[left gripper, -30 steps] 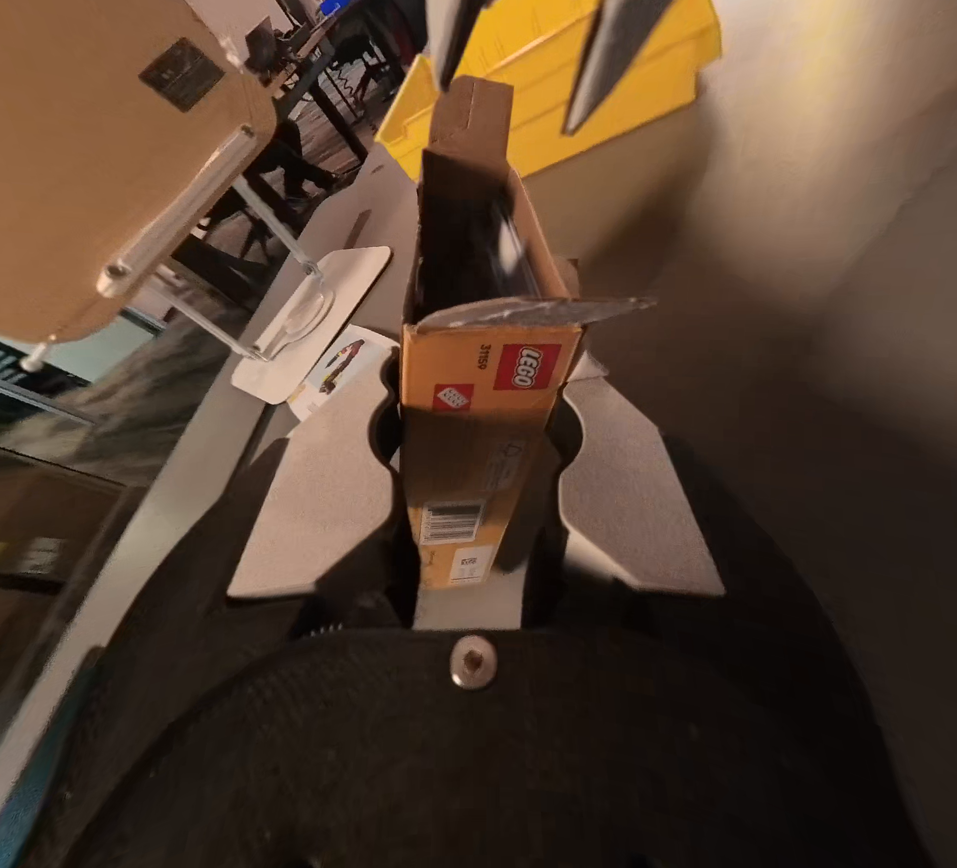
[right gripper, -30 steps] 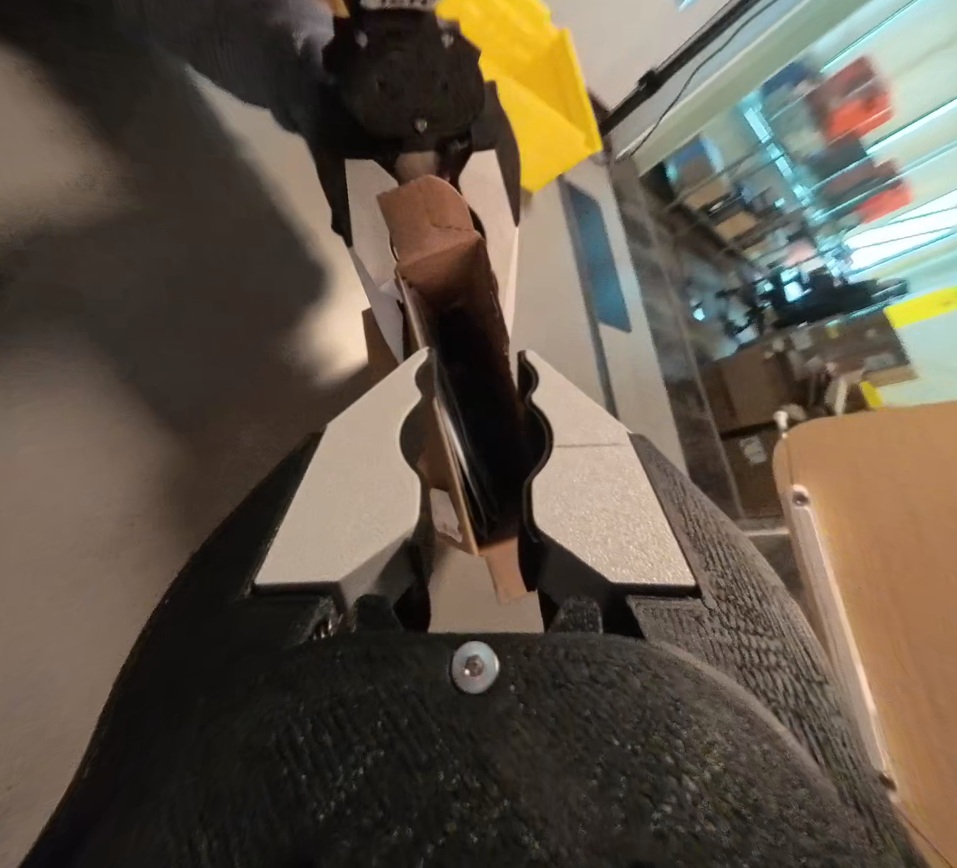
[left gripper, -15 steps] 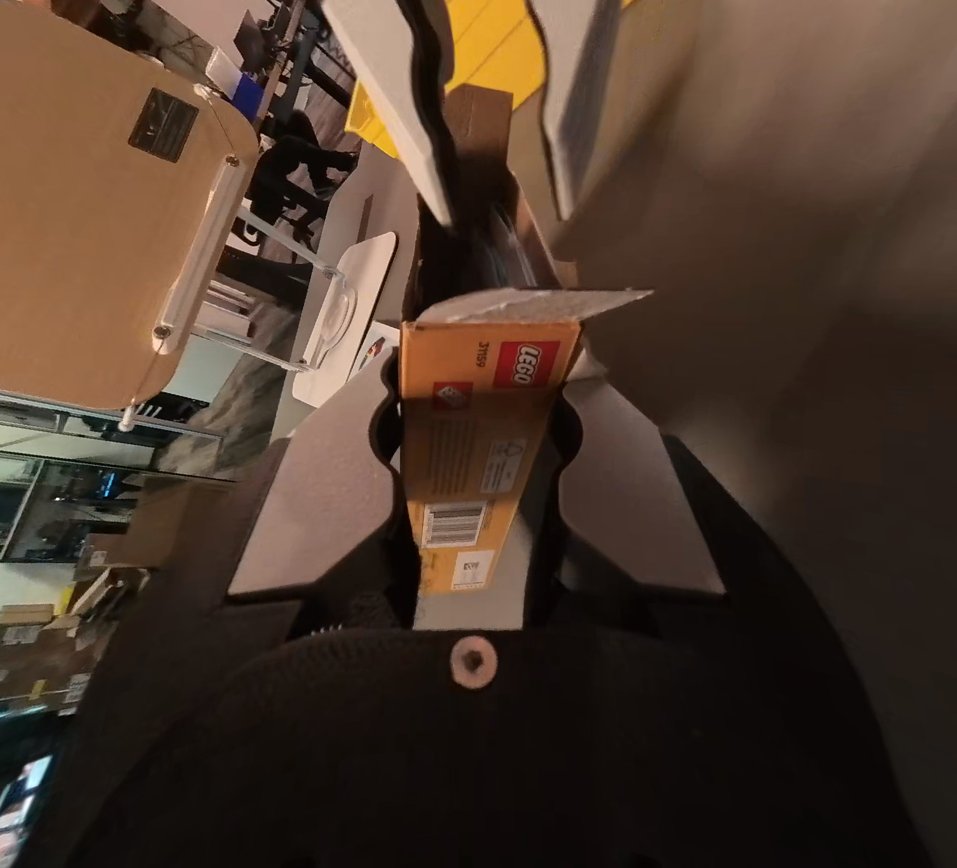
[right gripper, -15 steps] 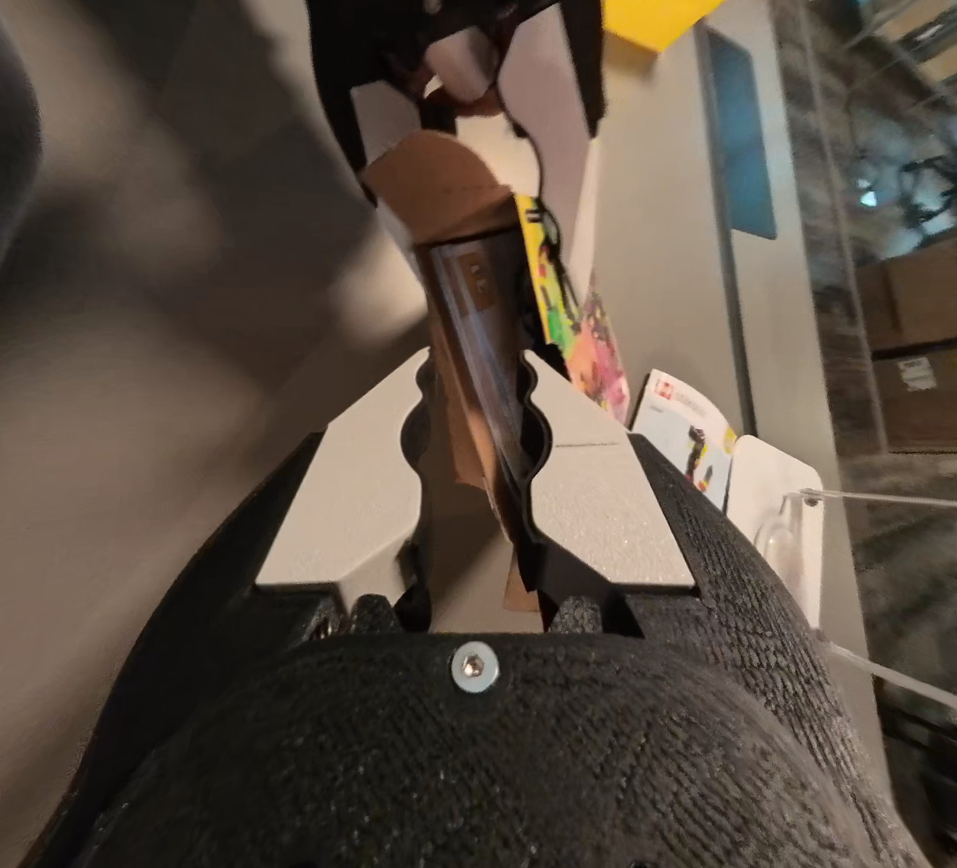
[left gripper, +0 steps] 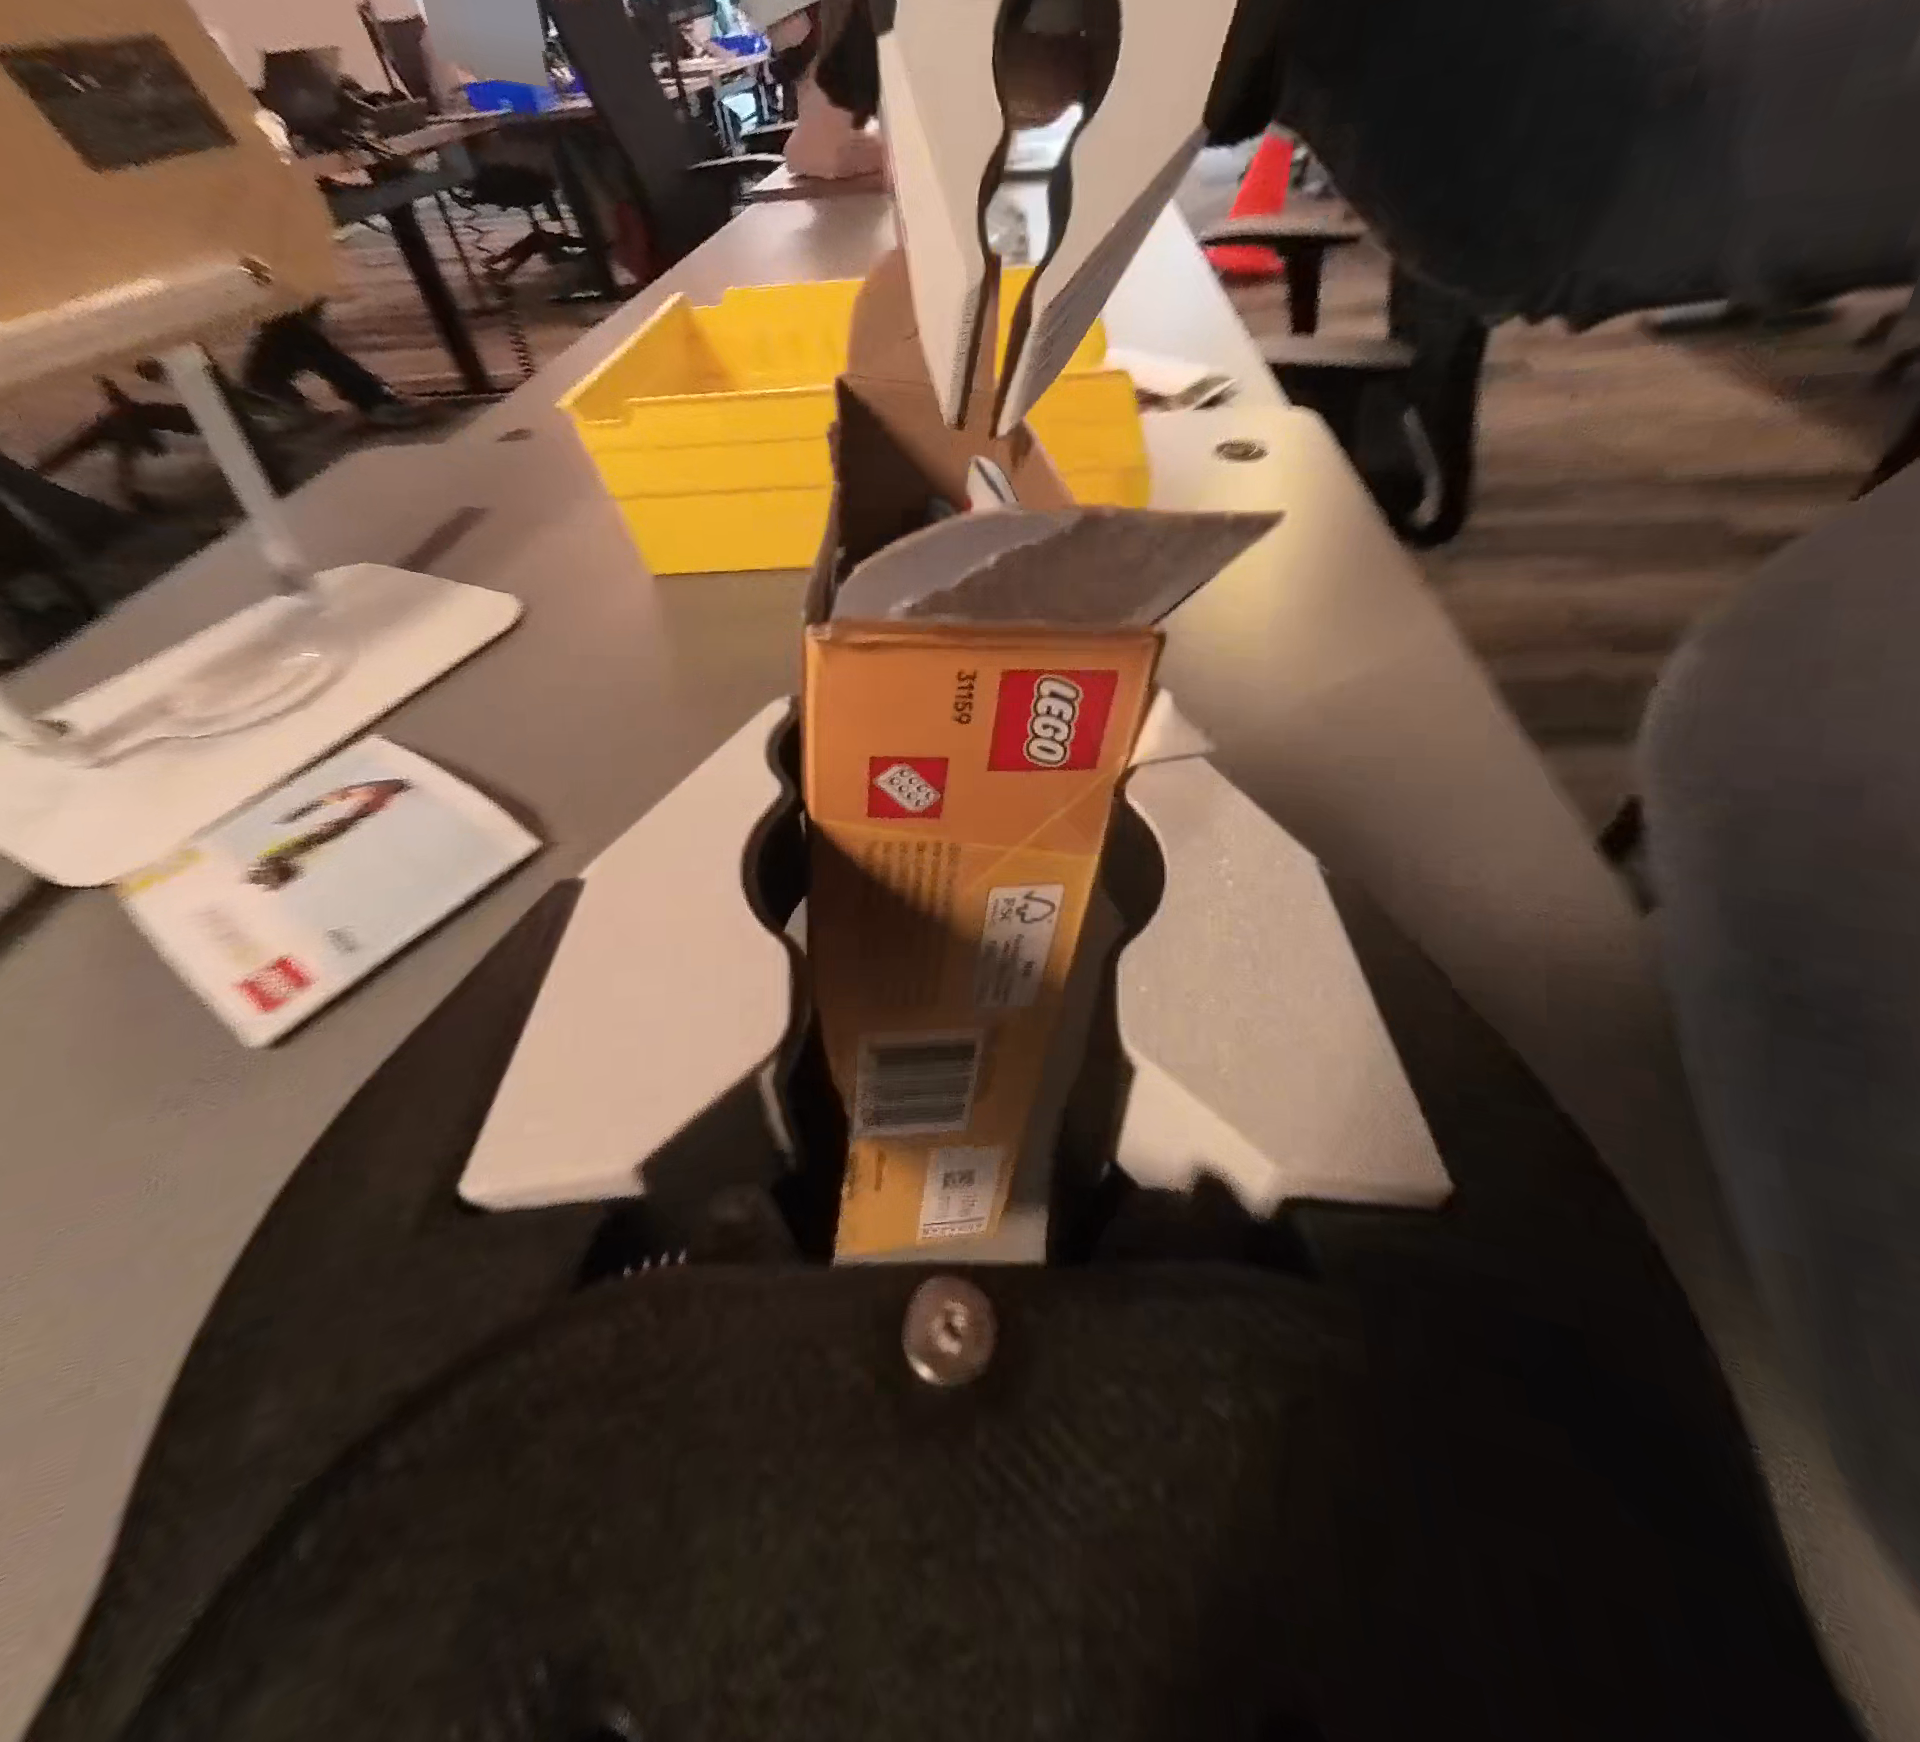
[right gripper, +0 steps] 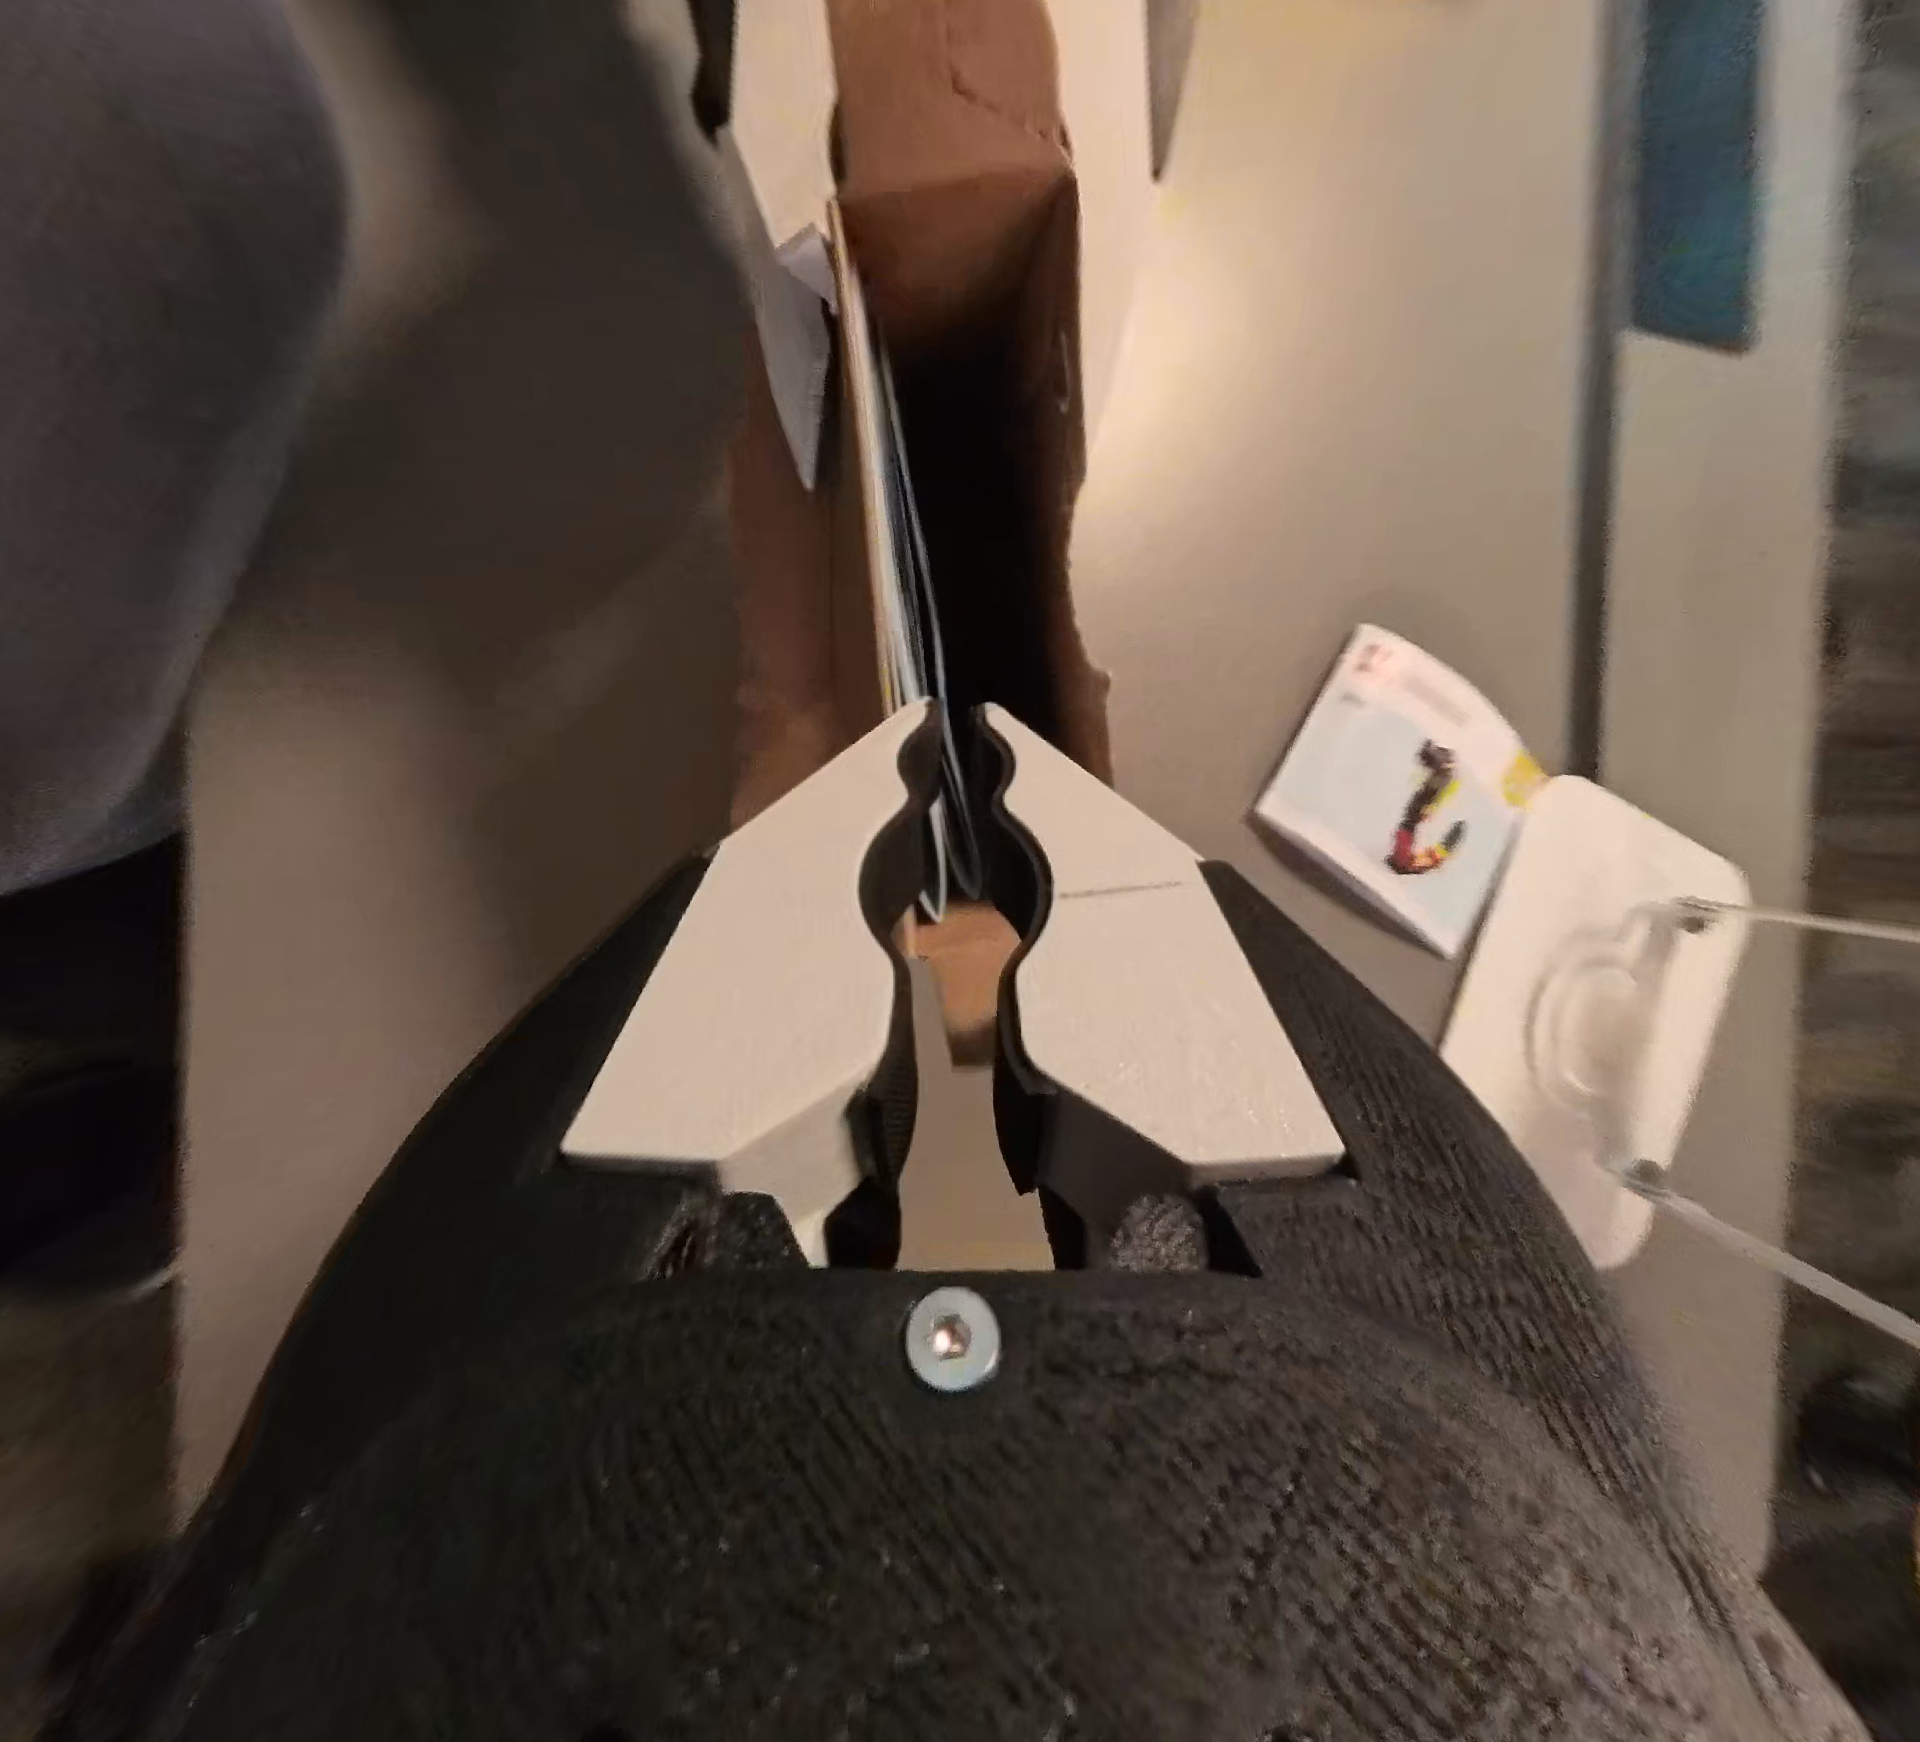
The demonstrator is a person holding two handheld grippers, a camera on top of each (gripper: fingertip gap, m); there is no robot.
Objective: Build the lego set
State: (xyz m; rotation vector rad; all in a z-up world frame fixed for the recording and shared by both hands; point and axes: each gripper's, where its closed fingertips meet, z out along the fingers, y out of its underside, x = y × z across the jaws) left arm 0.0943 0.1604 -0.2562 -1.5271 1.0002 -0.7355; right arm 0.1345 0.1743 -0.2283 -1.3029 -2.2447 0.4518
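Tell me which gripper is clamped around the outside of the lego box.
The left gripper: its fingers straddle the yellow lego box. The right gripper instead pinches thin sheets at the box's open end.

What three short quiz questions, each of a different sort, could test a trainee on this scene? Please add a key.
1. True or false: the left gripper is clamped on the box.
2. Where does the instruction booklet lie? A: in the yellow bin. B: on the table, beside the white stand base. C: inside the box.
3. What does the right gripper pinch at the open end of the box?

Key: 1 true. 2 B. 3 thin sheets that stick out of the box.
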